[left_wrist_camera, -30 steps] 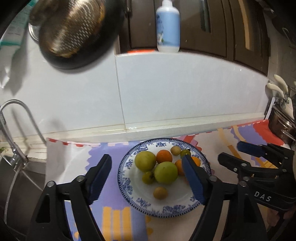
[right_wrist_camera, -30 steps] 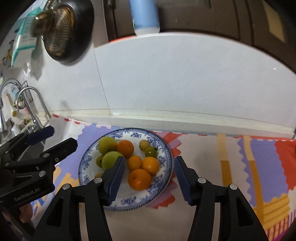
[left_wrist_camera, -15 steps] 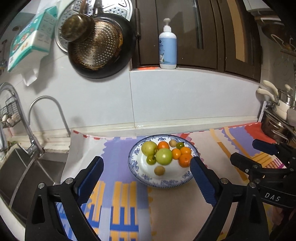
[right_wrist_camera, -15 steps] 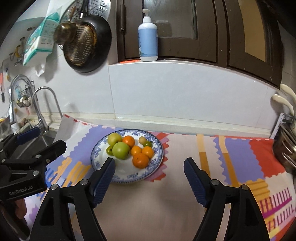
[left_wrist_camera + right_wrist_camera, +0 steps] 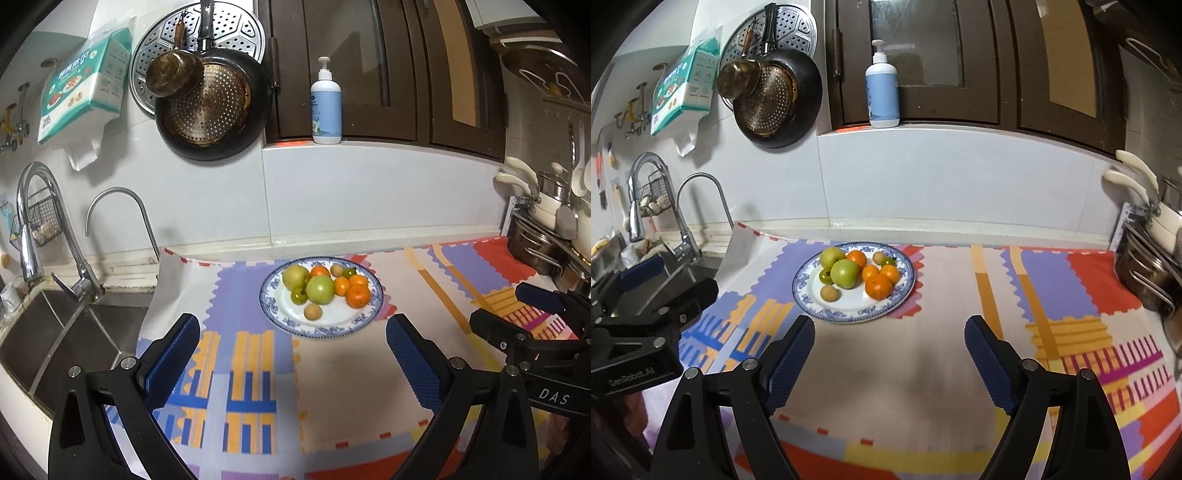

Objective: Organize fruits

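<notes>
Well back from the fruit, both tools hung over the patterned mat (image 5: 960, 295) on the surface. The left hand-held gripper (image 5: 293, 354) stood wide open, holding nothing; the right hand-held gripper (image 5: 889, 354) was likewise wide open and empty. At twelve o'clock from each sat the blue-rimmed plate (image 5: 280, 317), carrying the green fruits (image 5: 320, 289) and oranges (image 5: 357, 296) clustered together.

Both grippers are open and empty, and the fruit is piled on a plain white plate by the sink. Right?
Not quite: the plate has a blue patterned rim, clear in the right wrist view. The left gripper and right gripper are open and empty.
</notes>
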`<state>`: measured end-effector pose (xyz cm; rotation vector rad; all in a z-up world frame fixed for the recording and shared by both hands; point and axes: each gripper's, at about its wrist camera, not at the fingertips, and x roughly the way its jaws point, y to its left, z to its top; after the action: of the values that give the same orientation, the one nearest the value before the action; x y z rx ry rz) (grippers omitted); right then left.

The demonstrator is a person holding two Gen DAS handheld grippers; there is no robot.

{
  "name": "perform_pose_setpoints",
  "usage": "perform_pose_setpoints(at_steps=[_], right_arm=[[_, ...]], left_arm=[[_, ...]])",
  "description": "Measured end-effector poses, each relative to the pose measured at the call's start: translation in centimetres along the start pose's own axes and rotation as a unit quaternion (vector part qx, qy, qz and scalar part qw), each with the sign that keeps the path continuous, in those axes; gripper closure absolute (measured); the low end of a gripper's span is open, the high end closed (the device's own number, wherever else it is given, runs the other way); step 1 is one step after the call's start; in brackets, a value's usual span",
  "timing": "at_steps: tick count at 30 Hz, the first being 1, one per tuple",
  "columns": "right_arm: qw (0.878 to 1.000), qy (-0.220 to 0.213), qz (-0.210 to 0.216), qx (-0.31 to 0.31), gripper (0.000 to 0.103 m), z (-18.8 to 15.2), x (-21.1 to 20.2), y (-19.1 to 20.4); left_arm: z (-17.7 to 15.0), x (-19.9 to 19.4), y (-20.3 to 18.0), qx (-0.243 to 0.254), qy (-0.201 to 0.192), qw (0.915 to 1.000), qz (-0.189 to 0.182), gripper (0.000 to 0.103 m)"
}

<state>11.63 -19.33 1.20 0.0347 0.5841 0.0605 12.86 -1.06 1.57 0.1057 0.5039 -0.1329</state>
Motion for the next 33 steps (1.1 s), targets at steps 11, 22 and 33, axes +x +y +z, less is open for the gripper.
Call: perform_pose_setpoints(at_steps=[11,22,33], right_arm=[[1.0,0.002,-0.01,0.004,0.019,-1.9,-2.9,-0.1],[1.0,-0.007,-0.007,0.001,0.019,-2.3,-4.6,-0.1],[1.0,-0.009,-0.009,0.005,0.019,-2.5,-5.1,-0.4]], left_arm=[[-1.8,-2.6,-0.9,0.013,-0.002,0.9999,0.002,0.0],[-1.7,-4.3,-1.1,0.013,-0.017,0.9998,-0.002,0.0],[-1.8,-4.7,-1.4,0.017,-0.02,0.9996,-0.005,0.0]])
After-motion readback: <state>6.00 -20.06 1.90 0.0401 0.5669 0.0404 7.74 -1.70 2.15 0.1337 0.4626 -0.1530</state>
